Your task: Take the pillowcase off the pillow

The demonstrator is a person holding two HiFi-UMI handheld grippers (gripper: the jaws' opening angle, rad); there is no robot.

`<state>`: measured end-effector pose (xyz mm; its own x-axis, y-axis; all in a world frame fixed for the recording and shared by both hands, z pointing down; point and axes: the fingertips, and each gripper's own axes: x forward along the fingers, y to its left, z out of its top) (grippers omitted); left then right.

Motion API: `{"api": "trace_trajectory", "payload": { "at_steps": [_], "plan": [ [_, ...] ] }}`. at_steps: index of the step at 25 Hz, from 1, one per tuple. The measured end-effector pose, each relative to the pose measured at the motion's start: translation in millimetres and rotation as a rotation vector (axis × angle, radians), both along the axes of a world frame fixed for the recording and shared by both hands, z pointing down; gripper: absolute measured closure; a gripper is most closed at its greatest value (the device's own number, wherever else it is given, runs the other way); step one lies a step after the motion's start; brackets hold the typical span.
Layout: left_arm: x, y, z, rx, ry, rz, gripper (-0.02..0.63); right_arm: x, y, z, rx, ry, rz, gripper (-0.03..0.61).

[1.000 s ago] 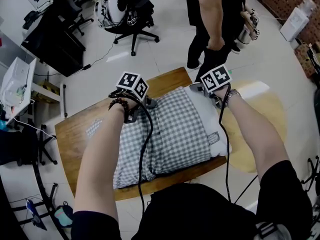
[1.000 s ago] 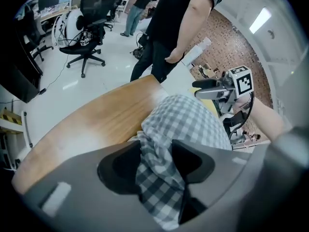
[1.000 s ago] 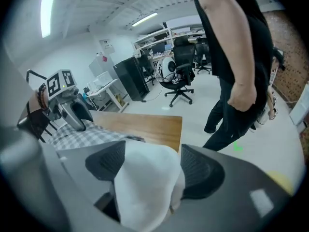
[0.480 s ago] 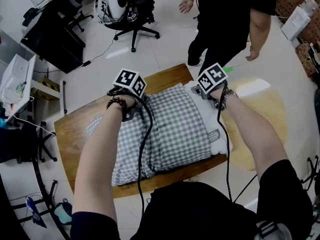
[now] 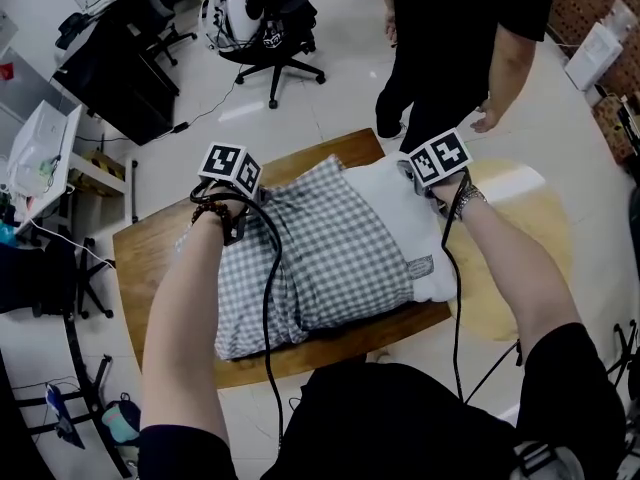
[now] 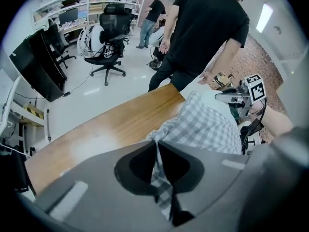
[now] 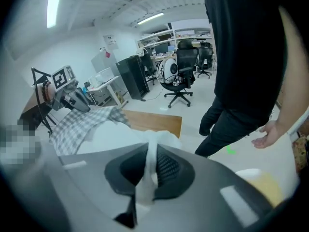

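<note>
Grips now with both tongs, having closed them only in the last moment: pinches a fold of the checked pillowcase (image 5: 320,253) in the left tongs (image 6: 161,178), and a corner of the white pillow (image 5: 405,203) in the right tongs (image 7: 147,175). Compared with a second ago, drags the pillowcase toward the left side of the wooden counter (image 5: 150,268), away from the right tongs. Leaves more bare white pillow uncovered at the right end, and bunches the checked cloth under the left arm.

Means, most probably, that the stripping is really under way: holds the pillow fast at one end and draws the cover off toward the other. Keeps most of the pillow still inside the pillowcase, so seems far from finished. Rests both on the counter, in front of the person.

As for writing: shows a small label (image 5: 420,266) near the open edge of the pillowcase, too small to read. Carries only black-and-white square markers on the cubes, no letters. Offers no readable brand elsewhere
</note>
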<state>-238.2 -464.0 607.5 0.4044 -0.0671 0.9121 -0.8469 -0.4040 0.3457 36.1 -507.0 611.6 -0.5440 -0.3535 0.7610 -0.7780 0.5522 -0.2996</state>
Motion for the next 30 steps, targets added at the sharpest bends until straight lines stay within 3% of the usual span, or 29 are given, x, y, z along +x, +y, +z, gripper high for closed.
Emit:
{"api": "trace_trajectory", "payload": {
  "at_steps": [11,16,21,25,30],
  "plan": [
    [-55,15,-20,0.059,-0.007,-0.157,0.604,37,13,-3,0.006,0.028,0.087,0.565],
    [-43,16,-21,0.106,-0.010,-0.117,0.604,26,13,-3,0.014,-0.007,0.055,0.555],
    [-24,16,-14,0.203,0.042,-0.126,0.594,18,17,-5,0.130,0.009,0.001,0.444],
    [-13,22,-31,0.333,0.052,-0.128,0.527,15,26,-9,0.218,-0.002,-0.003,0.347],
    [-3,41,-51,0.445,0.058,-0.160,0.502,20,53,-19,0.278,-0.014,-0.018,0.342]
  ]
}}
